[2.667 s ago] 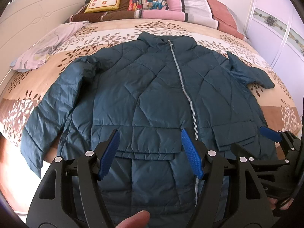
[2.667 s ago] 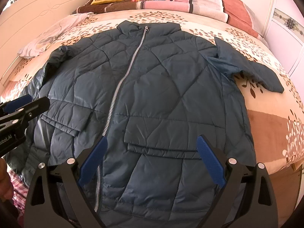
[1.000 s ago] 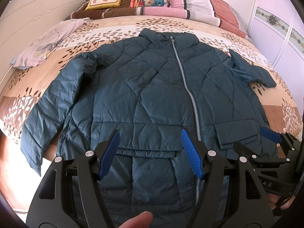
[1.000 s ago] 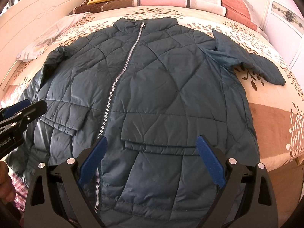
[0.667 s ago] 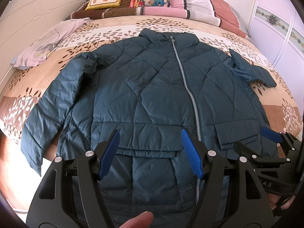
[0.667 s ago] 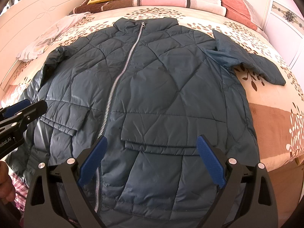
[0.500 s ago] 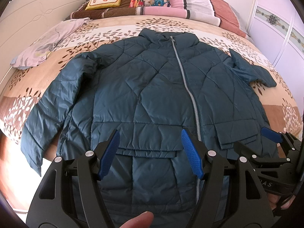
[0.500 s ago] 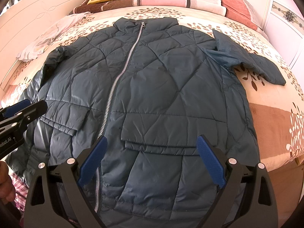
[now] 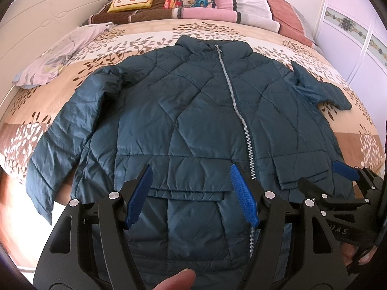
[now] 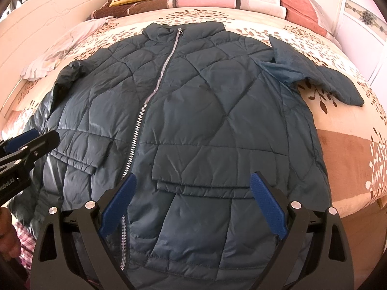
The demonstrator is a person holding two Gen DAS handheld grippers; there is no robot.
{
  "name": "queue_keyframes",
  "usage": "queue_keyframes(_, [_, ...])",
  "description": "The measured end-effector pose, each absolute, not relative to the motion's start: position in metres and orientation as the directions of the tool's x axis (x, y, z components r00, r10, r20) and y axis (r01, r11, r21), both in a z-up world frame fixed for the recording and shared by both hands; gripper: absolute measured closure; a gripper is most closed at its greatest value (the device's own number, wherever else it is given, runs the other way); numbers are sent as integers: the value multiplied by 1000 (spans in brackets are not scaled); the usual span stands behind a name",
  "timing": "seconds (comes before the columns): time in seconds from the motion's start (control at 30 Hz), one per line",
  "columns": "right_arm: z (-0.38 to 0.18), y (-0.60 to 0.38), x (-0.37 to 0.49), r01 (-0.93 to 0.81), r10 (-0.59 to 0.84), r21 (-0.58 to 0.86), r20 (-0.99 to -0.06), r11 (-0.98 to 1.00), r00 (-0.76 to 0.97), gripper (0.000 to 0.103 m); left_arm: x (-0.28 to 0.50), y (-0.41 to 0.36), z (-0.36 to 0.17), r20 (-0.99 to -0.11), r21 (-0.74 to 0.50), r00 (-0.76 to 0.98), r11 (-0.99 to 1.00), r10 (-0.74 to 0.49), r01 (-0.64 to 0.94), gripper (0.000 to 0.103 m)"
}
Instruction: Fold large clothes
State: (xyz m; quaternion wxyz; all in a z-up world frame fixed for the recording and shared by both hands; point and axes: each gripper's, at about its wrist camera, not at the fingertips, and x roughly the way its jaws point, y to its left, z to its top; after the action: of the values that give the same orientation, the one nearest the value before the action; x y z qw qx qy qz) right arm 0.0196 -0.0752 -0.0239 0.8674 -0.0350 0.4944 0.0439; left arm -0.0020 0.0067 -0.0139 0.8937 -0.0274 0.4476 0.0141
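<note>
Both pairs of fingers, left gripper (image 9: pixel 191 194) and right gripper (image 10: pixel 193 205), gape wide and empty above the near hem of the jacket (image 9: pixel 205 125), spread flat on the bed (image 9: pixel 145 41). Folding hasn't begun; next, probably grip a sleeve.

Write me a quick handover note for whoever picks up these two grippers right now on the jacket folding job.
Left gripper: fingers open, nothing between them, hovering over the jacket's lower front, left of the zipper.
Right gripper: fingers open, empty, over the lower front on the other side of the zipper.
Jacket: dark teal quilted, zipped shut, lying front up and spread flat on the bed, collar toward the pillows. The sleeve on the picture's left trails down toward the bed edge; the one on the right is bent, sticking out sideways.
Done: jacket laid out.
Left: every fold. Nothing is folded yet, sleeves first probably.
</note>
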Motion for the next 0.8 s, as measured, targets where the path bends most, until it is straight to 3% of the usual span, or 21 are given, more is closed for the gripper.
queue_keyframes(0.47, [-24, -88, 25, -80, 57, 19, -861, 997, 506, 11, -2, 5, -20, -820, -34, 573, 998, -2, -45, 36])
queue_keyframes(0.8, [-9, -149, 39, 67, 22, 72, -826, 995, 563, 11, 8, 2, -26, -843, -16, 538, 999, 8, -40, 36])
